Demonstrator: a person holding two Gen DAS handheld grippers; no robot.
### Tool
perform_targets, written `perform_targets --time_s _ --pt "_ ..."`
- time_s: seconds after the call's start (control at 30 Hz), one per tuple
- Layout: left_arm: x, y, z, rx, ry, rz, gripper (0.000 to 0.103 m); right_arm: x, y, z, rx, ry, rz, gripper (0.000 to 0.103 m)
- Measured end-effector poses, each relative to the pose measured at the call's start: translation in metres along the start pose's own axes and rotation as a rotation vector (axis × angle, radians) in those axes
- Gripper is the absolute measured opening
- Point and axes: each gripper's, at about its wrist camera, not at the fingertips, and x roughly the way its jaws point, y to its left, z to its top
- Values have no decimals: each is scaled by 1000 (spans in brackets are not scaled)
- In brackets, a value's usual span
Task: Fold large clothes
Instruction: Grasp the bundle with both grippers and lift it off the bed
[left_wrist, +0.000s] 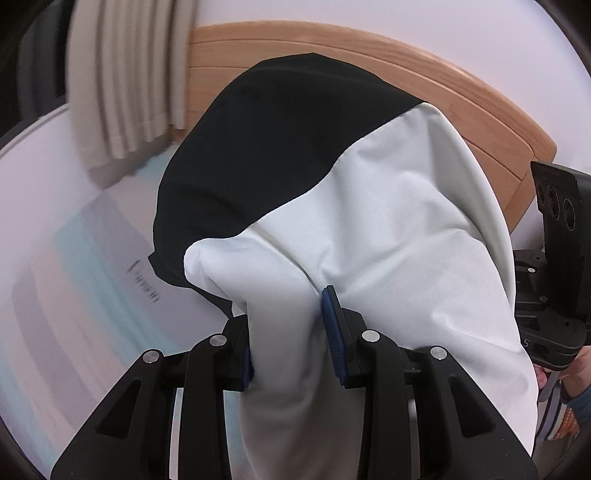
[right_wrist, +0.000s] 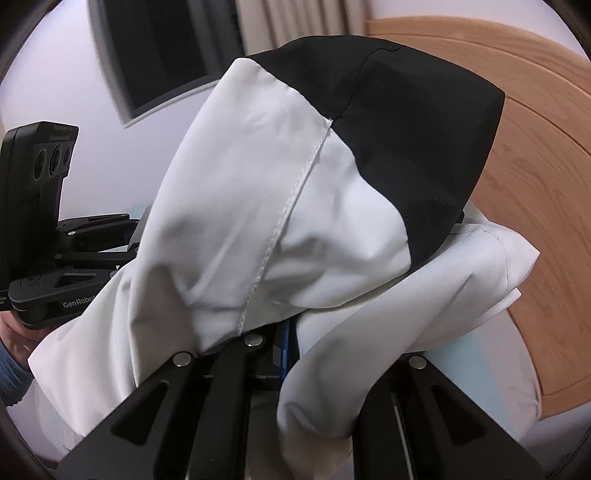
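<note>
The left tool (left_wrist: 288, 332) is pinching the white-and-black garment (left_wrist: 369, 229), which is draping over the right tool (right_wrist: 288, 343), hiding its grip, near the wooden headboard (right_wrist: 535, 177).

the black-and-white fabric garment (left_wrist: 351, 221) hangs between and ahead of the left gripper (left_wrist: 291, 332); the curved light wooden headboard (left_wrist: 424, 85) stands behind it.

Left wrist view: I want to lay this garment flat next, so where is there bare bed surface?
Bare striped sheet lies left of the hanging black-and-white garment, between the curtain and the left gripper. The right is crowded: the garment drapes there, with the right gripper and wooden headboard close behind.
</note>
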Motion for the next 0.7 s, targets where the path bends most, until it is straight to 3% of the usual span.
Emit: perform_targets --time_s 0.23,0.43,0.7 --pt "85 -6 11 34 40 4 31 46 -69 -15 76 32 -6 9" --pt "143 11 13 38 85 21 31 100 -96 -24 116 65 16 9" --pt "203 32 -7 38 143 26 31 159 -119 -36 145 138 27 9"
